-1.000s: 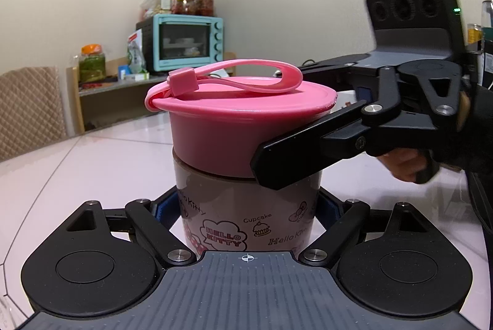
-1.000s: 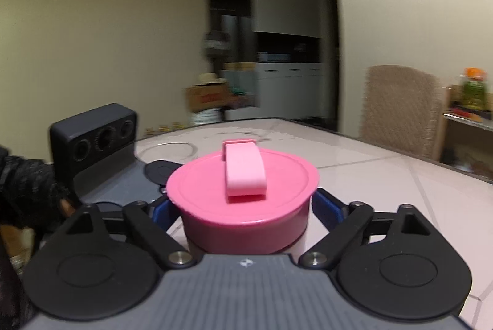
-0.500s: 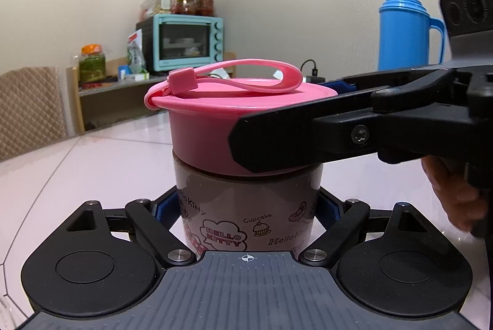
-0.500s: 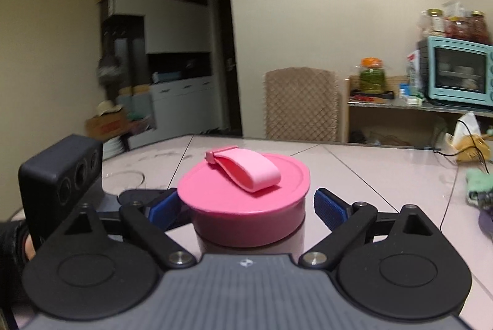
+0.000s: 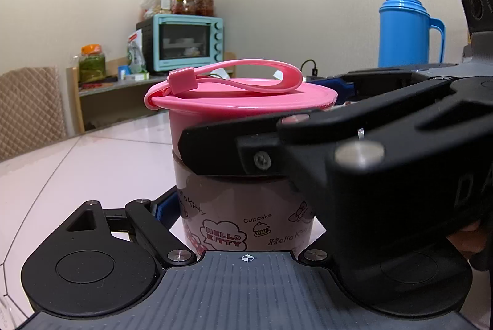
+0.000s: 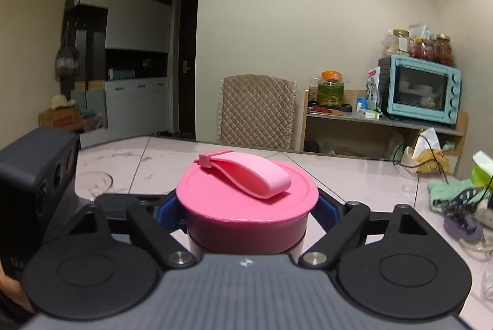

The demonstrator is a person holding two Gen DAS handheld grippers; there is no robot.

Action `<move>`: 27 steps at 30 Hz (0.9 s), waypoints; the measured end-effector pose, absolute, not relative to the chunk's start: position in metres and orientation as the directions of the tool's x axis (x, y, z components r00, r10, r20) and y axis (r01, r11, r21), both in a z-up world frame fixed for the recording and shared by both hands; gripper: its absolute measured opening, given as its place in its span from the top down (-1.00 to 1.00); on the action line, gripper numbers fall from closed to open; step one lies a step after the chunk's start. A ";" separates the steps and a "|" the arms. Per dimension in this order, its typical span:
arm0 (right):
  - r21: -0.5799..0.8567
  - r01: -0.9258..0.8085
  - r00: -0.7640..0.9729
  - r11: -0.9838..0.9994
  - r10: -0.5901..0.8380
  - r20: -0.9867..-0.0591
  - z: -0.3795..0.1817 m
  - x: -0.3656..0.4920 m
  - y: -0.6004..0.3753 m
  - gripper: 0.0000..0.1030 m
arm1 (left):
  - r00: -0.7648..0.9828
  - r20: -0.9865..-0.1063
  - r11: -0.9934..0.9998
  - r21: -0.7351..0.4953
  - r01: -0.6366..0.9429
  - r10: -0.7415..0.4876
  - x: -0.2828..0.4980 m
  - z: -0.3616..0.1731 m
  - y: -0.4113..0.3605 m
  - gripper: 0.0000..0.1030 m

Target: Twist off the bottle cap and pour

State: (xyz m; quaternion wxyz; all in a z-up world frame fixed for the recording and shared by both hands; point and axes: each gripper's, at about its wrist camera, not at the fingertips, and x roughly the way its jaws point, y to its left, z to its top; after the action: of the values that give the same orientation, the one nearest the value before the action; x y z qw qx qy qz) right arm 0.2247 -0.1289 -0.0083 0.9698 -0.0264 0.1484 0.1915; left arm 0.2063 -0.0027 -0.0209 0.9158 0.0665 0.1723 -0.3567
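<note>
A brown Hello Kitty bottle (image 5: 243,206) with a wide pink cap (image 5: 243,101) and a pink loop strap stands upright on the pale tiled table. My left gripper (image 5: 246,216) is shut on the bottle's body, just below the cap. My right gripper (image 6: 246,206) is shut on the pink cap (image 6: 246,200), one blue pad on each side. In the left wrist view the right gripper's black finger (image 5: 234,145) crosses in front of the cap from the right. The bottle's base is hidden.
A blue thermos jug (image 5: 406,27) stands at the back right. A shelf with a teal toaster oven (image 6: 422,89) and jars, and a quilted chair back (image 6: 257,111), lie beyond the table. A green cloth (image 6: 446,194), cables and a bag lie on the right.
My right gripper has swung round the bottle with the cap in its grip; its finger now sits closer to the left camera. The cap's strap has turned. The left gripper has held still.
</note>
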 end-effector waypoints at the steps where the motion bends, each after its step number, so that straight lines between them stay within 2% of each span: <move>1: 0.008 -0.381 0.883 0.924 0.367 -0.292 -0.010 0.224 -0.130 -0.65 | 0.686 -0.363 0.737 -0.001 0.676 -0.630 0.206 -0.021 -0.003 -0.75; 6: 0.012 -0.453 0.853 0.892 0.437 -0.287 -0.010 0.229 -0.142 -0.65 | 0.686 -0.363 0.737 -0.001 0.676 -0.630 0.206 -0.021 -0.003 -0.75; 9: 0.012 -0.561 0.790 0.828 0.539 -0.292 -0.010 0.240 -0.158 -0.65 | 0.686 -0.363 0.737 -0.001 0.676 -0.630 0.206 -0.021 -0.003 -0.75; 13: 0.016 -0.730 0.650 0.684 0.701 -0.292 -0.011 0.262 -0.183 -0.65 | 0.686 -0.363 0.737 -0.001 0.676 -0.630 0.206 -0.021 -0.003 -0.75; 18: 0.025 -0.856 0.488 0.517 0.823 -0.291 -0.010 0.284 -0.200 -0.65 | 0.686 -0.363 0.737 0.000 0.676 -0.630 0.206 -0.022 -0.003 -0.75; 23: 0.019 -0.895 0.418 0.446 0.854 -0.310 -0.002 0.293 -0.202 -0.65 | 0.686 -0.363 0.737 0.001 0.676 -0.630 0.206 -0.022 -0.004 -0.75; 27: 0.017 -0.872 0.461 0.489 0.832 -0.310 0.002 0.283 -0.196 -0.70 | 0.687 -0.363 0.737 0.001 0.676 -0.630 0.206 -0.022 -0.004 -0.75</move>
State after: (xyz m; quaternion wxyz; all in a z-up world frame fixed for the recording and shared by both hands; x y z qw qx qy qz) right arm 0.2833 -0.1963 0.0016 0.8515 -0.0719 0.1396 0.5003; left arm 0.2058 -0.0042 -0.0218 0.9159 0.0673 0.1721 -0.3563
